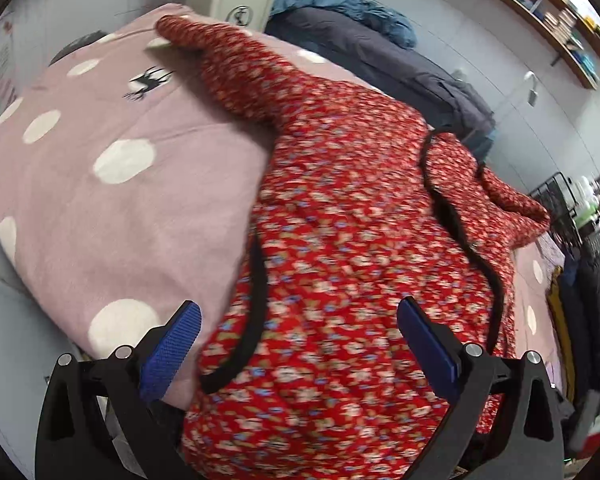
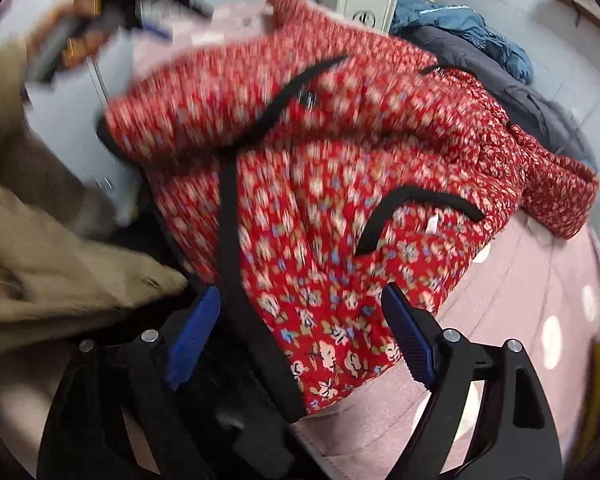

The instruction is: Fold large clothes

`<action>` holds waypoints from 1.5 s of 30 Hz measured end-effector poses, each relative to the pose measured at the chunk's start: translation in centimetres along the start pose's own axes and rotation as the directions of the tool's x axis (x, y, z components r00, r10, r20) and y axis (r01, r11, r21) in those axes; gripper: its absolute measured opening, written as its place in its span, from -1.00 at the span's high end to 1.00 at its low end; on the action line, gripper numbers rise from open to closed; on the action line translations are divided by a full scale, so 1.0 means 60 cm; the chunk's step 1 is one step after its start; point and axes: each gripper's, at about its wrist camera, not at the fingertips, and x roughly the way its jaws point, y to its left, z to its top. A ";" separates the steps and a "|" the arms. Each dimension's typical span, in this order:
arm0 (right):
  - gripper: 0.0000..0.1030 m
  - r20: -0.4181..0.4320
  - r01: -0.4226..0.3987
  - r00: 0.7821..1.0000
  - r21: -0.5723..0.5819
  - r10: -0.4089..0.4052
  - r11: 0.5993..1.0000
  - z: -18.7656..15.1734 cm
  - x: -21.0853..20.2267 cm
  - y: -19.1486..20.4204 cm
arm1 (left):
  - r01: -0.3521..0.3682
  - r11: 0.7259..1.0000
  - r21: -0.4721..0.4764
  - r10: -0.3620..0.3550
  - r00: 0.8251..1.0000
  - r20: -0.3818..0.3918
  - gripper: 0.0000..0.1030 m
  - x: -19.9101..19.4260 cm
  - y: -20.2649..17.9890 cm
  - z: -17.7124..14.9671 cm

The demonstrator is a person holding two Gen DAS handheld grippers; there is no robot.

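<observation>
pink dotted blanket (image 1: 100, 208) | red floral jacket (image 1: 340, 260) spread | left gripper (image 1: 300, 344), right gripper (image 2: 302, 320) both spread wide

The quilted jacket (image 1: 340, 208) lay on the blanket (image 1: 100, 200), w/ one sleeve (image 1: 220, 52) stretched toward the far end; behind it sat a dark coat (image 1: 400, 68) w/ another jacket (image 1: 340, 4) on top; wall shelf (image 1: 540, 12) at far right.

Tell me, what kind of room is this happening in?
Probably a bedroom or small lived-in room. A red floral padded jacket lies on a pink polka-dot blanket spread like bedding, more coats are heaped against the wall, and a wall shelf holds books and a framed photo.
</observation>
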 end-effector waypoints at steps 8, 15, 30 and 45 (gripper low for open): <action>0.72 0.094 -0.024 0.996 0.196 0.006 0.980 -0.023 -0.049 -0.071 | -0.019 0.995 0.095 0.021 0.999 -0.025 -0.87 0.008 -0.045 -0.011; 0.79 0.143 -0.167 0.984 0.509 0.109 0.844 -0.139 -0.141 -0.205 | -0.036 0.995 0.094 0.037 0.999 -0.006 -0.87 -0.006 -0.034 -0.004; -0.42 0.160 -0.234 0.972 0.612 0.171 0.755 -0.159 -0.173 -0.269 | -0.057 0.977 0.204 0.066 0.997 -0.040 -0.87 0.027 -0.105 -0.002; -0.64 0.082 -0.160 0.987 0.390 0.139 0.907 0.063 -0.030 -0.196 | -0.014 0.917 0.398 0.068 0.990 -0.123 -0.87 0.104 -0.234 -0.070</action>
